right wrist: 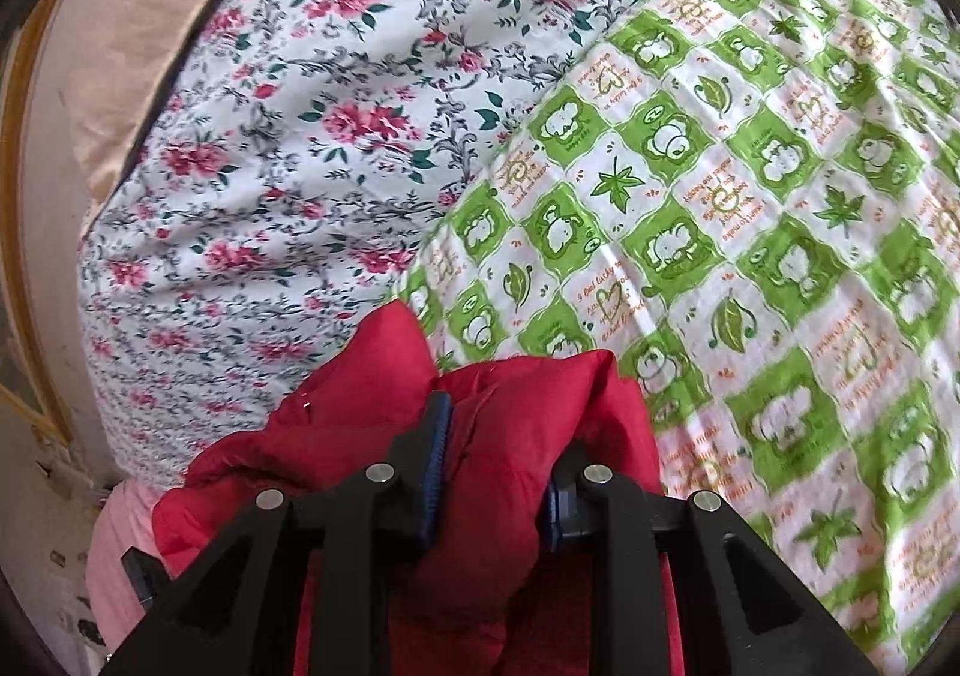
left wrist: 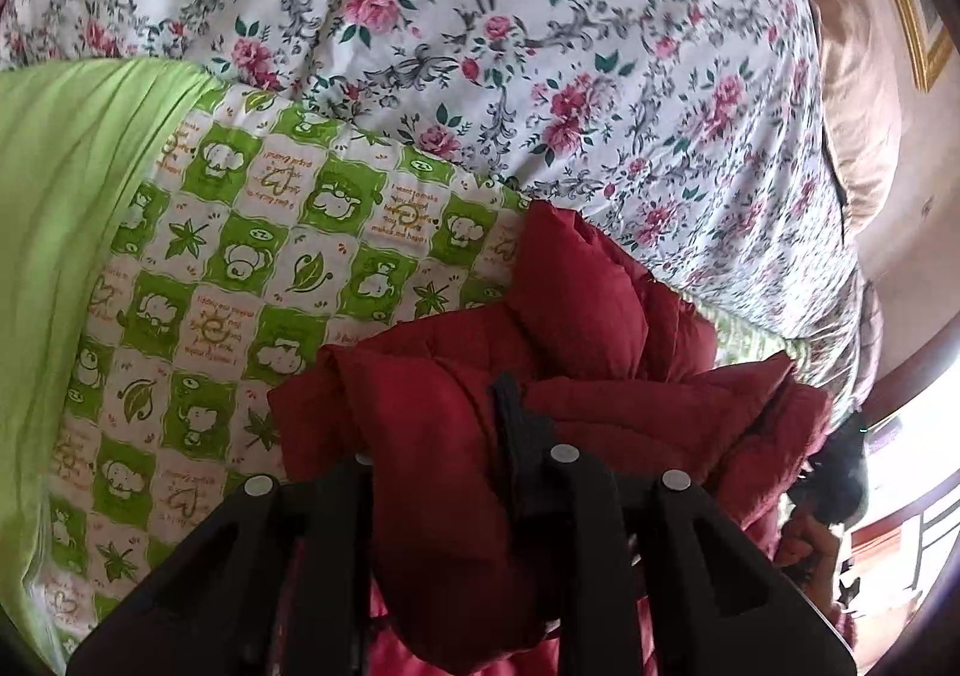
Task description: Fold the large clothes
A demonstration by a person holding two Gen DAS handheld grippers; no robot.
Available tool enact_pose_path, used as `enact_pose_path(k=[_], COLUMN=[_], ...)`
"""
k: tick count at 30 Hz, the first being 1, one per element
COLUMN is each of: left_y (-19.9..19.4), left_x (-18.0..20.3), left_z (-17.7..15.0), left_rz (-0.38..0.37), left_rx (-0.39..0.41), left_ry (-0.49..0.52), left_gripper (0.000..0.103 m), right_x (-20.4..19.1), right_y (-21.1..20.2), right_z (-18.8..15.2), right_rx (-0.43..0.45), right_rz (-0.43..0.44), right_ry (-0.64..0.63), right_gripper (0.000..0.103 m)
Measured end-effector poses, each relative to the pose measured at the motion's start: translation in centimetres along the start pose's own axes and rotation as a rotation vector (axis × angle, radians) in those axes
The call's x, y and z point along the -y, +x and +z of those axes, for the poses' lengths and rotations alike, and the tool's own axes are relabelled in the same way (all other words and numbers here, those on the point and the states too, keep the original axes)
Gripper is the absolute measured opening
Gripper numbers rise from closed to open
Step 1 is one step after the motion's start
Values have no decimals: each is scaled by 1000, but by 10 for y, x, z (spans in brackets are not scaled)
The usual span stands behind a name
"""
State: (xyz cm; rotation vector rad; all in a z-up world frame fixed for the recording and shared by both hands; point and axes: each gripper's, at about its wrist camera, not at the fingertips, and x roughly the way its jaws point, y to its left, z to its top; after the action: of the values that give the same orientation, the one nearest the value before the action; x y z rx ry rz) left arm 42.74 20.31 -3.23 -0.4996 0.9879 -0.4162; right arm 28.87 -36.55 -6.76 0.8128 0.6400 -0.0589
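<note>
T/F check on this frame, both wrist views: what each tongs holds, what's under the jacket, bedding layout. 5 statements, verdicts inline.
1. Both tongs grip the red puffer jacket. True: left tongs and right tongs each have red fabric bunched between the fingers.
2. The jacket lies flat and spread out. False: it is bunched up at the tongs.
3. A green checked blanket with cartoon animals lies beyond the jacket. True.
4. The floral sheet is blue striped. False: white with pink roses.
5. The right tongs are empty. False: they are clamped on the jacket.
</note>
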Motion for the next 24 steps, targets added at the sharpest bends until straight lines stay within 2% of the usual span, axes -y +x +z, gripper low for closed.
enact_pose_path(k=[8,14,17,19,22,24], left_y=[-45,-93,-113,-111,-86,-56], left_x=[4,28,50,69,100,123], left_z=[3,-7,-21,-33,-49,-62], left_rz=[-50,25,11,-17,-50,-26], left_rx=[60,174,222,193,128,80], left_ry=[61,151,229,287,366,420], left_gripper=[22,23,23,23,23,23], right_x=[-7,-9,-8,-10,-13,-16], right_y=[28,40,44,48,54,56], right_z=[5,8,9,11,14,15], right_rx=[15,33,40,45,45,41], right_rz=[-69,-125,-120,-123,-134,-139], right_ry=[-27,-31,-33,-31,-33,-34], right_gripper=[24,24,24,24,25,28])
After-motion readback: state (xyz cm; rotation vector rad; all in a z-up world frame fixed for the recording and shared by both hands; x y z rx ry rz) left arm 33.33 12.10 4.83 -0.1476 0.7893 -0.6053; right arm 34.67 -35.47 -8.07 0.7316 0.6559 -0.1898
